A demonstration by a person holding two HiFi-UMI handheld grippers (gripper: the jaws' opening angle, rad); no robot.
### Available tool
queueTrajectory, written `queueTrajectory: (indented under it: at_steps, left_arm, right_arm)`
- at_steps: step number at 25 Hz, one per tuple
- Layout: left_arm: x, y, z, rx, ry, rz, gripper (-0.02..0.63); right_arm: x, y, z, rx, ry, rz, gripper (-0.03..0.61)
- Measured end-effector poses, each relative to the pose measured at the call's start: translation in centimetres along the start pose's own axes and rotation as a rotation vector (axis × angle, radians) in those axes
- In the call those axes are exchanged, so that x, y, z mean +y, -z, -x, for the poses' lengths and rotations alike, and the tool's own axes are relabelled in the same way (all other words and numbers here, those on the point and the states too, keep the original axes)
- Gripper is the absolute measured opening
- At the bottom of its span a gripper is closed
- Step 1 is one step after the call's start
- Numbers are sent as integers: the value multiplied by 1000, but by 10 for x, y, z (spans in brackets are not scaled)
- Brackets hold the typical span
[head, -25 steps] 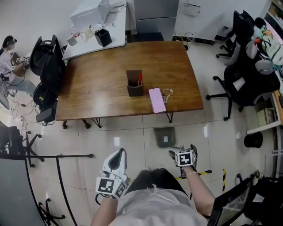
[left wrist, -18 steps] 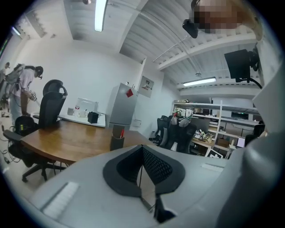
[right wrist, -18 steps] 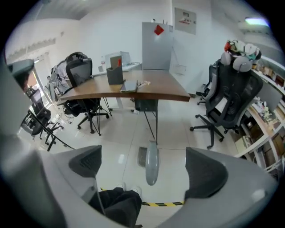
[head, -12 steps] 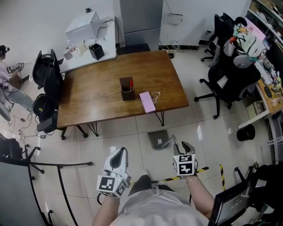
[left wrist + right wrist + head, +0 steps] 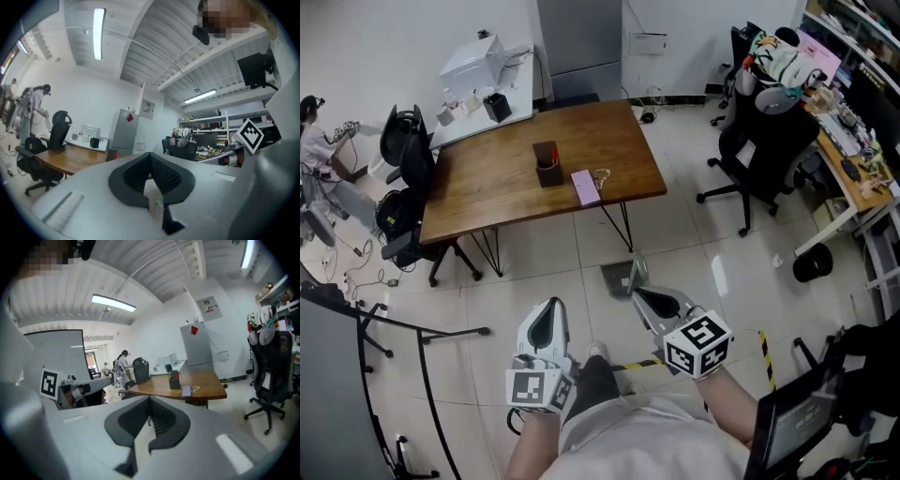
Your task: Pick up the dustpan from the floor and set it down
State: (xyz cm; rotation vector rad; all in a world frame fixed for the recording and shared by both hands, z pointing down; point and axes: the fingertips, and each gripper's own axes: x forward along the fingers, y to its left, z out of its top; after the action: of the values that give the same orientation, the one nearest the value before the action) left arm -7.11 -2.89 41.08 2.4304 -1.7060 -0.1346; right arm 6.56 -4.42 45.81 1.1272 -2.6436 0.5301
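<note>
Tiled floor [image 5: 534, 272] beside the table [image 5: 487, 187]: dustpan [image 5: 617, 277] is lying just beyond the right gripper [image 5: 642, 286], which is sitting nearer than the left gripper [image 5: 549, 309]; both pairs of jaws are resting together, empty.

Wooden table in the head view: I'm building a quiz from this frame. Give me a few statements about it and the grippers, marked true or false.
A dark pen holder stands on the brown wooden table. True.
The flat pink rectangle lies on the floor. False: it lies on the table, beside the holder.
The right gripper has its jaws together. True.
No chair stands by the table. False: black office chairs stand at its left end.
</note>
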Motion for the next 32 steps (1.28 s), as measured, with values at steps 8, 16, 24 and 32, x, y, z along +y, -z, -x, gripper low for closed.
queueTrajectory:
  at_steps: [8,16,24,32]
  left_arm:
    - [-68,6,53,22,27,2,14]
    - [-64,-8,65,20,59,-32,14]
    - [-55,-12,71,21,59,-32,14]
    - [-51,-5,67,23,67,-17,14]
  right_arm:
    - [21,15,73,22,21,-1,2]
    - [47,5,83,-18,19,41,2]
    - [56,15,78,-1,33,47,2]
    - [55,21,77,18,50,65,2]
